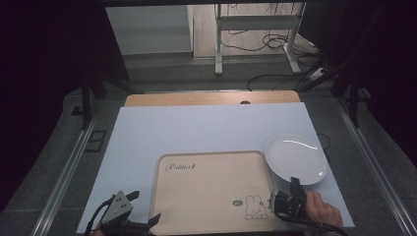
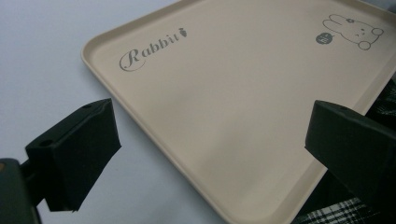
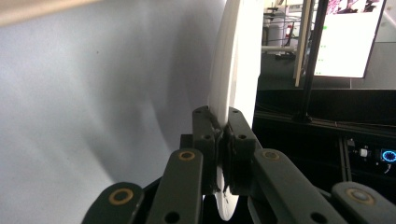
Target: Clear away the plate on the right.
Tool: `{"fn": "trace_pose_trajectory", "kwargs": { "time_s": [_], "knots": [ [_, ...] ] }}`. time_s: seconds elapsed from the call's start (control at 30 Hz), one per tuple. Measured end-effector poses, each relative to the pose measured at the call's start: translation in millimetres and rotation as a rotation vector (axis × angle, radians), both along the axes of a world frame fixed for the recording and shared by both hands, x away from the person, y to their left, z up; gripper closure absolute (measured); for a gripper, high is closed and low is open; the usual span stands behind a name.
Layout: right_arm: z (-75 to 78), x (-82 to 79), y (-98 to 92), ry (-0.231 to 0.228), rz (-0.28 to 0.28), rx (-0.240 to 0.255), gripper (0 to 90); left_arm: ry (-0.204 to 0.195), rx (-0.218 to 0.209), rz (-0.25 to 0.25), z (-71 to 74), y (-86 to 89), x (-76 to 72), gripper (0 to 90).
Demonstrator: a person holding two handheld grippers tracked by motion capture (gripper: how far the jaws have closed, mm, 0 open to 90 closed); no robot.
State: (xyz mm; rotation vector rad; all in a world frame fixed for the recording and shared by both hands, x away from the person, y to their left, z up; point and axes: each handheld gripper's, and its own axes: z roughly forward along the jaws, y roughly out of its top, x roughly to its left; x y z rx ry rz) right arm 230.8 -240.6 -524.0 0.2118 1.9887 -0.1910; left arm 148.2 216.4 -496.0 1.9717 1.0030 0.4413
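Table [image 1: 206,125] with a pale blue-white top runs across the high view, and a beige tray [image 1: 206,196] lies flat on its near half. The tray carries the word "Rabbit" at its far left corner and a small rabbit drawing [image 1: 255,209] near its near right corner. A white plate [image 1: 296,158] sits at the tray's far right corner, its near edge held in the right gripper [image 1: 287,196], with the person's right hand [image 1: 322,209] behind that gripper. The left gripper [image 1: 140,209] is at the tray's near left corner, its jaws spread wide with one jaw beside the tray's edge. Beyond the table a wooden board [image 1: 211,98] shows at its far edge, then grey floor with cables [image 1: 275,44] and a metal frame [image 1: 255,29].

From the left gripper view, the left gripper's [image 2: 210,149] two black jaws stand far apart with nothing between them, one over the bare table and the other past the tray's [image 2: 243,107] near rim. The rabbit drawing [image 2: 352,30] is at the top right.

From the right gripper view, the right gripper's [image 3: 222,126] jaws are pinched tight onto the rim of the plate [image 3: 236,60], which is seen edge-on, rising away from the jaws. A lit screen [image 3: 348,37] glows in the background at the upper right.
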Motion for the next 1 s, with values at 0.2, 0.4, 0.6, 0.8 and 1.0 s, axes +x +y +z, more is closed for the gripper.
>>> {"fn": "trace_pose_trajectory", "kwargs": {
  "time_s": [0.2, 0.4, 0.6, 0.8, 1.0],
  "knots": [
    [2.4, -3.6, 3.2, -0.020, 0.028, 0.002, 85.3, 0.000, 0.001, 0.001, 0.0, -0.1, 0.0, 3.0],
    [6.1, -8.7, 8.5, -0.041, 0.055, 0.008, 85.3, 0.001, 0.001, 0.002, 0.0, -0.2, 0.2, 2.9],
    [8.2, -13.7, 15.4, -0.044, 0.086, 0.015, 85.0, 0.001, 0.002, 0.002, -0.1, -0.2, 0.4, 3.0],
    [9.5, -20.3, 25.9, -0.044, 0.127, 0.013, 84.1, 0.001, 0.003, 0.002, -0.1, -0.3, 0.4, 3.0],
    [7.9, -22.4, 33.1, -0.026, 0.202, 0.049, 83.4, 0.001, 0.003, 0.002, -0.2, -0.3, 0.5, 3.0]
  ]
}}
